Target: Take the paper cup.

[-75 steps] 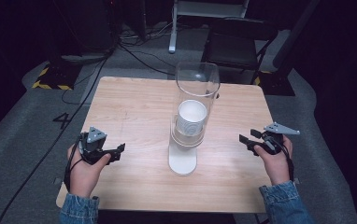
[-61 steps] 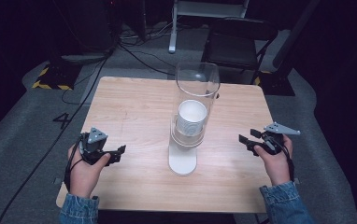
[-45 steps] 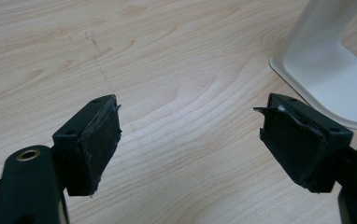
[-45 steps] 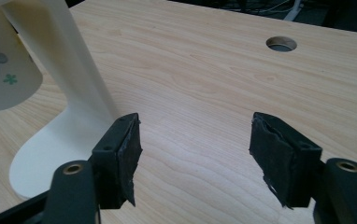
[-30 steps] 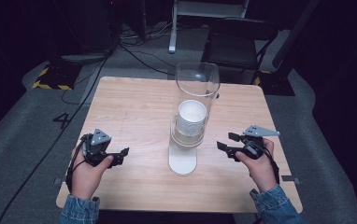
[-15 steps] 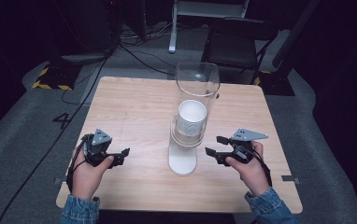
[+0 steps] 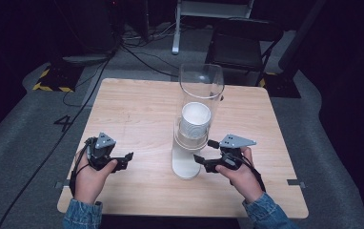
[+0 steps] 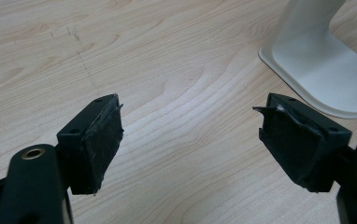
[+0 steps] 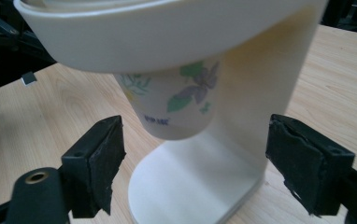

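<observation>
A cup dispenser stands mid-table: a clear tube (image 7: 201,86) on a white stand (image 7: 185,164), with a stack of paper cups (image 7: 195,119) inside. From the stand's white ring (image 9: 167,32) hangs the lowest cup (image 9: 172,102), printed with flowers. My right gripper (image 7: 204,151) is just right of the stand, pointing at it. Its jaws have just been opening and stand wide; in the right gripper view (image 9: 193,163) the cup's bottom and the stand lie ahead between them, untouched. My left gripper (image 7: 125,159) rests open left of the stand, nothing between its jaws (image 8: 190,135).
The wooden table (image 7: 137,109) is bare apart from the dispenser. The stand's base (image 8: 326,70) lies ahead and to the right of the left jaws. Beyond the far edge are a dark chair (image 7: 242,45), cables and grey floor.
My right gripper has moved left across the table toward the dispenser, and its jaws have spread wider. The left hand has stayed put.
</observation>
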